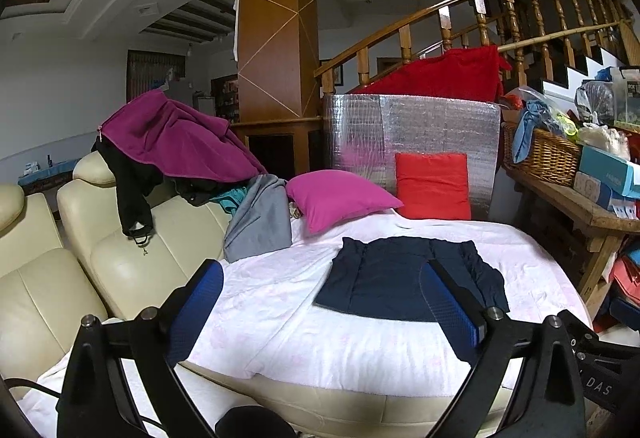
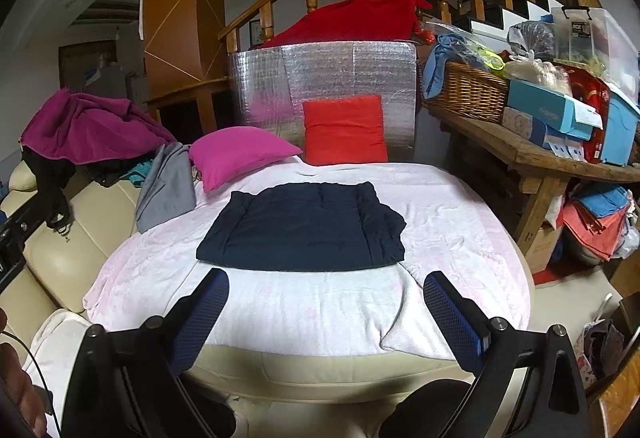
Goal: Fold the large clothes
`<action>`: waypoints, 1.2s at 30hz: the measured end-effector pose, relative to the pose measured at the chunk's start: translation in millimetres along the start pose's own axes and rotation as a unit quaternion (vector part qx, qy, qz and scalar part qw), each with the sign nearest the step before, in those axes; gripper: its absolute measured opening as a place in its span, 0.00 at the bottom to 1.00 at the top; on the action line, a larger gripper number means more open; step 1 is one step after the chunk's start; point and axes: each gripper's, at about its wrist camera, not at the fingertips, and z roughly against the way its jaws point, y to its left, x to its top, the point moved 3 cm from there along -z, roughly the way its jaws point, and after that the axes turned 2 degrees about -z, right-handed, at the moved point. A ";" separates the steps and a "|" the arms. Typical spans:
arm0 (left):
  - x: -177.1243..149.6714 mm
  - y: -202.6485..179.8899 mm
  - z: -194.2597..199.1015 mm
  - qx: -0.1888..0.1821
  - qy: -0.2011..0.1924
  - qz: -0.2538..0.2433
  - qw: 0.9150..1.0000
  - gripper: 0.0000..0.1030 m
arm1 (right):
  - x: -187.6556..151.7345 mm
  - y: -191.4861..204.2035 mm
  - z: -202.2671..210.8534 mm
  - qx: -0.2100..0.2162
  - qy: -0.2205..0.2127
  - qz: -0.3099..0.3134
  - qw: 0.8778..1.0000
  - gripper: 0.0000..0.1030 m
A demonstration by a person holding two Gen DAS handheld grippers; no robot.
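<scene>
A dark navy garment [image 1: 384,278] [image 2: 304,228] lies folded into a flat rectangle on the pale pink sheet [image 1: 280,310] [image 2: 320,302] that covers the cushioned surface. Its right edge is bunched. My left gripper [image 1: 322,270] hovers open near the front edge, left of the garment, its right finger overlapping the garment in view. My right gripper [image 2: 326,280] is open too, just short of the garment's near edge, holding nothing. More clothes are heaped on the cream sofa: a magenta fleece [image 1: 176,137] [image 2: 88,125], a black piece [image 1: 130,193] and a grey one [image 1: 260,222] [image 2: 166,193].
A magenta pillow [image 1: 340,197] [image 2: 240,151] and a red pillow [image 1: 434,185] [image 2: 344,131] lean against a silver foil panel [image 1: 412,125] [image 2: 320,77]. A wooden bench [image 1: 580,205] [image 2: 540,157] with a wicker basket [image 2: 466,91] and boxes stands at right. Stair railing behind.
</scene>
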 end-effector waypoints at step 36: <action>-1.8 1.7 1.5 -0.006 0.003 0.008 1.000 0.96 | -0.7 -2.4 4.7 0.000 -0.001 -0.011 1.000 0.97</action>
